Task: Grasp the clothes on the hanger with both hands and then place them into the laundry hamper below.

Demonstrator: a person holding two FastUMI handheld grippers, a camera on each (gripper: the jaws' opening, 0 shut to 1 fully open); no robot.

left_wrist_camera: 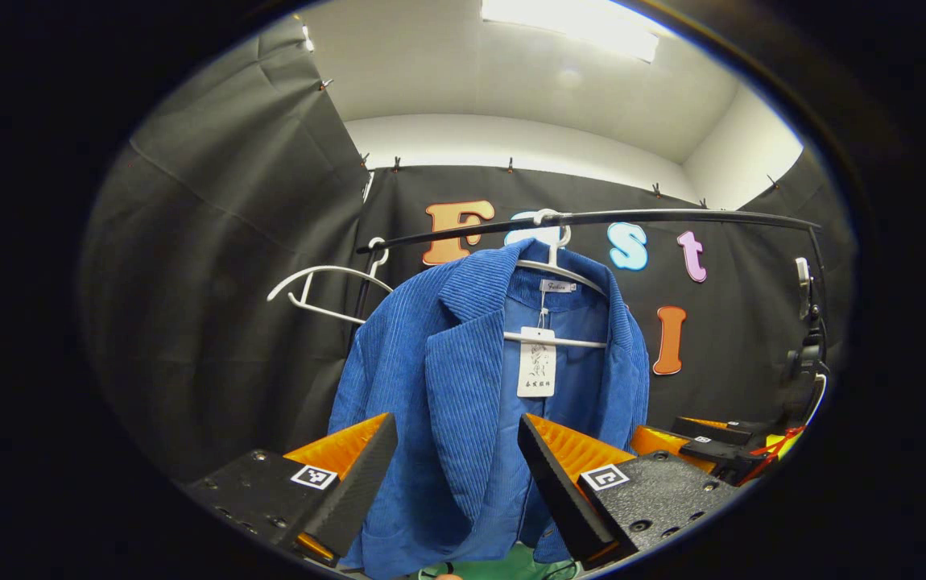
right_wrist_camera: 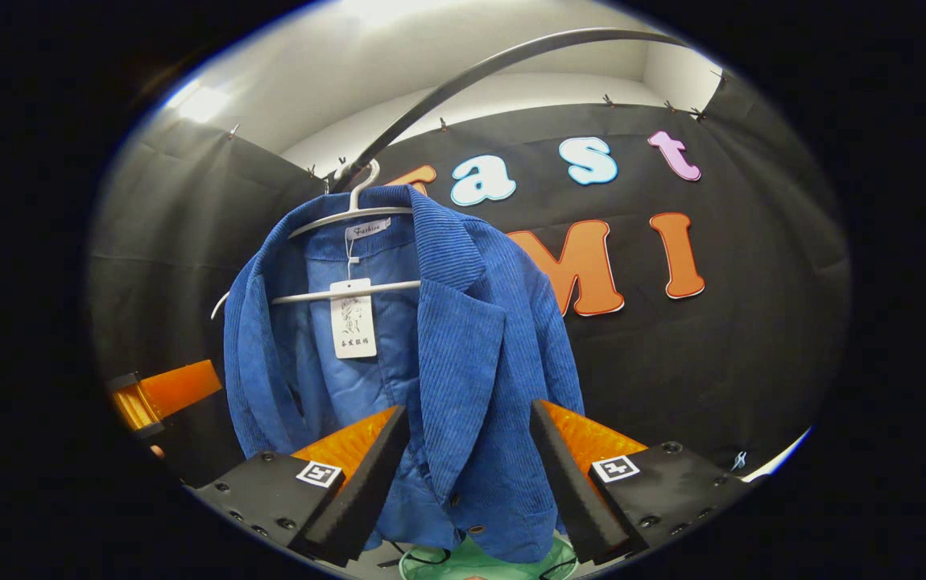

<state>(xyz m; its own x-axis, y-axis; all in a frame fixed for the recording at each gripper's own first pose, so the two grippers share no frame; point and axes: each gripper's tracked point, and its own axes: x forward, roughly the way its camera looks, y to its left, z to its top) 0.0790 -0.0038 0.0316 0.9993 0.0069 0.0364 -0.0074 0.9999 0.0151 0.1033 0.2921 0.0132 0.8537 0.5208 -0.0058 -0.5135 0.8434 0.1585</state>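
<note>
While its hem is cut off at 6 o'clock, the ribbed blue corduroy jacket (left_wrist_camera: 463,387) drapes a white hanger (left_wrist_camera: 560,274). Both the left gripper (left_wrist_camera: 456,475) and right gripper (right_wrist_camera: 469,475) hold their fingers spread, gripping nothing.

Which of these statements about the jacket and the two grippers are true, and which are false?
1. The blue corduroy jacket hangs on a white hanger from the dark rail. True.
2. The left gripper has its fingers clamped on the jacket. False: its fingers stand apart, with the jacket's front panel seen between them.
3. A white paper tag dangles inside the jacket's collar. True.
4. The jacket already lies in the green hamper. False: it is on the hanger, and the hamper's rim shows below its hem.
5. A second white hanger on the rail carries a shirt. False: it is bare.
6. The right gripper is open. True.
</note>
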